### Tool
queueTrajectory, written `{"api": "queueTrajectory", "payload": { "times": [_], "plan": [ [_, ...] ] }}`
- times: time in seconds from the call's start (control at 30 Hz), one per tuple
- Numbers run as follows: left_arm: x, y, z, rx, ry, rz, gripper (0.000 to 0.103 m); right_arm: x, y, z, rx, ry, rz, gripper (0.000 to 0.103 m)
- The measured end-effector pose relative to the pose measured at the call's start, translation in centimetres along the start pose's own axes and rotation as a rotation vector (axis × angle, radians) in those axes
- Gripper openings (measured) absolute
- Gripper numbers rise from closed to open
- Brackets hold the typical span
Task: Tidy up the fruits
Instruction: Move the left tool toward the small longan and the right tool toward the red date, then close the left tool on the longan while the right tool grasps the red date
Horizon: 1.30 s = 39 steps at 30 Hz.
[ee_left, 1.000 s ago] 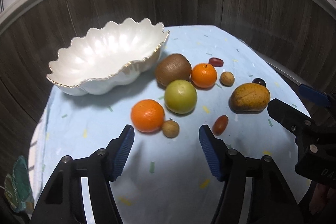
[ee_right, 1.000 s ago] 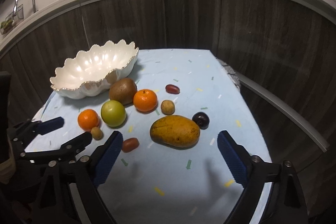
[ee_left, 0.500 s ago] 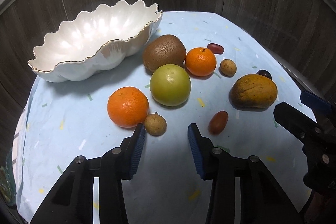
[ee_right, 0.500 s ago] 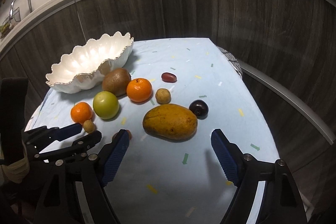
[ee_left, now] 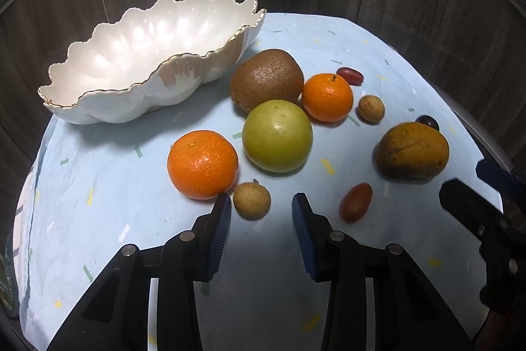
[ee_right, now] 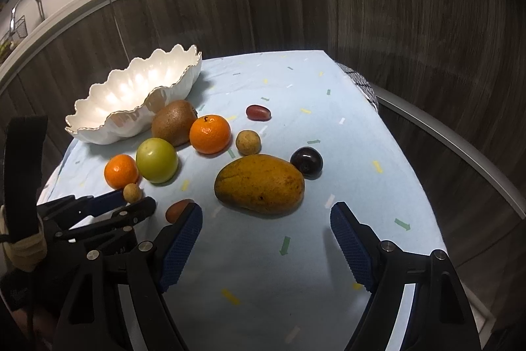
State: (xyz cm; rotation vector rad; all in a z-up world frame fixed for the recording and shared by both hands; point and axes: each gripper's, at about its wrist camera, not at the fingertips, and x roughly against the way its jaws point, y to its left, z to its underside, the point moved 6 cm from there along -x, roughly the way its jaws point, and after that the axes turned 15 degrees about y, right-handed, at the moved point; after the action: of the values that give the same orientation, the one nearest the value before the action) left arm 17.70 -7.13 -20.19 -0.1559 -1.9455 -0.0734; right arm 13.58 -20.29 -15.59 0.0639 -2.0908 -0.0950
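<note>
Bowl: the white scalloped bowl (ee_left: 144, 55) sits at the far left of the table (ee_left: 98, 219), with nothing in it; its right end lies near the kiwi.
Near orange: an orange (ee_left: 202, 165) lies on the cloth in front of the bowl, just beside the green apple.
Left gripper: the left gripper (ee_left: 261, 213) is held low over the near edge of the table, pointing forward at the fruit; its jaws are spread with nothing between the pads.
Longan: a small tan longan (ee_left: 252, 200) lies just beyond the left finger's tip, close to the near orange; whether they touch I cannot tell.
Middle cluster: the green apple (ee_left: 277, 135) sits in front of the brown kiwi (ee_left: 266, 78), and a second orange (ee_left: 327, 97) sits just right of the kiwi.
Small fruit: a second longan (ee_left: 371, 109) and a dark red date (ee_left: 350, 75) lie beyond the second orange; a reddish date (ee_left: 355, 202) lies right of the left gripper's right finger.
Mango: the mango (ee_right: 259, 184) lies apart from the cluster, with a dark plum (ee_right: 306, 161) just behind its right end.
Right gripper: the right gripper (ee_right: 266, 231) hovers low, aimed at the mango, jaws spread wide and holding nothing; the mango lies just ahead of the gap.
</note>
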Motion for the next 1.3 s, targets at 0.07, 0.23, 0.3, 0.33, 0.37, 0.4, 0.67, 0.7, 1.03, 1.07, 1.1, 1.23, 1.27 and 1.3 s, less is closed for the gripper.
{"api": "queueTrajectory", "payload": {
  "times": [0.07, 0.23, 0.3, 0.33, 0.37, 0.4, 0.67, 0.7, 1.03, 1.07, 1.1, 1.23, 1.27, 1.3],
  "plan": [
    [-0.1, 0.1, -0.3, 0.008, -0.002, 0.001, 0.036, -0.1, 0.1, 0.0, 0.000, 0.002, 0.000, 0.081],
    [-0.1, 0.1, -0.6, 0.010, -0.009, -0.002, 0.023, -0.1, 0.0, 0.0, -0.001, 0.004, -0.001, 0.081],
    [-0.1, 0.1, -0.5, 0.009, -0.007, 0.001, 0.023, -0.1, 0.0, 0.0, -0.003, 0.003, -0.001, 0.081],
    [0.0, 0.1, -0.5, 0.008, -0.007, 0.002, 0.023, 0.0, 0.1, 0.0, -0.003, 0.003, -0.002, 0.081],
    [0.1, 0.1, -0.5, 0.006, -0.007, 0.005, 0.023, 0.0, 0.1, 0.0, -0.003, 0.002, -0.004, 0.081],
    [0.1, 0.1, -0.5, 0.005, -0.008, 0.005, 0.023, 0.1, 0.2, 0.0, -0.002, 0.001, -0.005, 0.081],
    [1.7, 0.7, -0.1, 0.000, -0.030, -0.006, 0.023, 0.7, 1.0, 0.0, 0.018, -0.010, -0.010, 0.081],
    [1.9, 0.9, 0.0, 0.002, -0.033, -0.008, 0.023, 0.7, 1.3, 0.0, 0.024, -0.012, -0.011, 0.081],
    [3.5, 4.3, 0.7, 0.053, -0.051, -0.020, 0.023, 0.0, 4.8, -0.2, 0.112, 0.009, -0.043, 0.081],
    [3.5, 4.6, 0.8, 0.060, -0.051, -0.022, 0.023, -0.3, 5.0, -0.3, 0.117, 0.014, -0.042, 0.081],
    [3.5, 5.0, 0.9, 0.067, -0.050, -0.023, 0.023, -0.5, 5.3, -0.3, 0.123, 0.018, -0.043, 0.081],
    [3.5, 6.1, 1.1, 0.081, -0.050, -0.030, 0.023, -1.7, 6.6, -0.6, 0.149, 0.045, -0.058, 0.070],
    [3.5, 6.3, 1.2, 0.084, -0.051, -0.030, 0.023, -1.9, 6.8, -0.5, 0.155, 0.050, -0.064, 0.066],
    [3.5, 6.5, 1.2, 0.086, -0.050, -0.030, 0.023, -2.2, 7.2, -0.5, 0.163, 0.057, -0.070, 0.064]
  ]
}}
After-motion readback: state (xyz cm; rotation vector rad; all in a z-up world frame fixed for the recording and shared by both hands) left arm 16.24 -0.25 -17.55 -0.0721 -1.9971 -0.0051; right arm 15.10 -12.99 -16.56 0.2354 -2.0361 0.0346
